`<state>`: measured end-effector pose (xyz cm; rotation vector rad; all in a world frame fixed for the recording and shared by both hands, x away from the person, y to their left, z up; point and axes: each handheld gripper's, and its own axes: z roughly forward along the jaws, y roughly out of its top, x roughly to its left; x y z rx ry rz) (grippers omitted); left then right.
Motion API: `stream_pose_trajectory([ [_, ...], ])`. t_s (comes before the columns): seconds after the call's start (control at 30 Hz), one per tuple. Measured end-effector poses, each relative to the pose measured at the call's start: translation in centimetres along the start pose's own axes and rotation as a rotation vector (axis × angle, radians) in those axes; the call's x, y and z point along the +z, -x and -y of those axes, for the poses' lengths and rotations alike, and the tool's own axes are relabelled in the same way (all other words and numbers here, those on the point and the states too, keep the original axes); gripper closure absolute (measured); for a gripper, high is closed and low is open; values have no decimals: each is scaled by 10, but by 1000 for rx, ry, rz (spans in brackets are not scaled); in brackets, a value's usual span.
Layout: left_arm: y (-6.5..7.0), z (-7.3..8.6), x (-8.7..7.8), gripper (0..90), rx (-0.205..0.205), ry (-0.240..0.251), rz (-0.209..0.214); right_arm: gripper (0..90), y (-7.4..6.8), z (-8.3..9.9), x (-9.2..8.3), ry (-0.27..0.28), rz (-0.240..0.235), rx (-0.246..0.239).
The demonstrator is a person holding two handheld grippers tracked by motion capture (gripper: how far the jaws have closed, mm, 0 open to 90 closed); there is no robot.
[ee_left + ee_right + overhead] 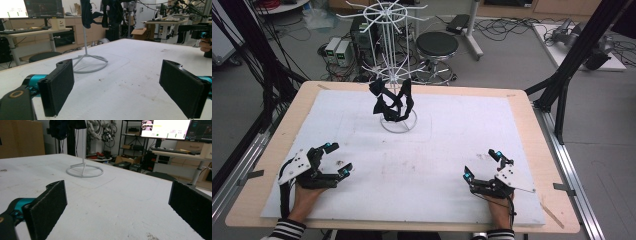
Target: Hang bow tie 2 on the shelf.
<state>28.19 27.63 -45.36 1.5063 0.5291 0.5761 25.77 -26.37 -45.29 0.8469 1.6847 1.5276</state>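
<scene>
A white wire rack (388,65) stands on a ring base at the back middle of the white mat (447,150). A black strappy item (391,102) hangs from its lower hooks. My left gripper (338,159) rests open near the mat's front left, nothing between its pads. My right gripper (482,163) rests open near the front right, also empty. In the left gripper view the rack's base (88,63) lies ahead and the black item (100,12) hangs above it. In the right gripper view the ring base (84,171) sits ahead to the left.
The mat covers a wooden table (287,120) with black frame posts at both sides. A round black stool (437,46), boxes and cables lie on the floor beyond the far edge. The other hand's gripper (200,33) appears at the right of the left gripper view.
</scene>
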Motion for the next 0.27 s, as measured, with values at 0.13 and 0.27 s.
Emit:
stream_pose_trajectory([
  [0.13,0,0,0,131,-1,3,-2,10,1,1,-1,11,0,-4],
  [0.27,1,0,-1,130,2,4,-7,10,0,1,-1,7,3,5],
])
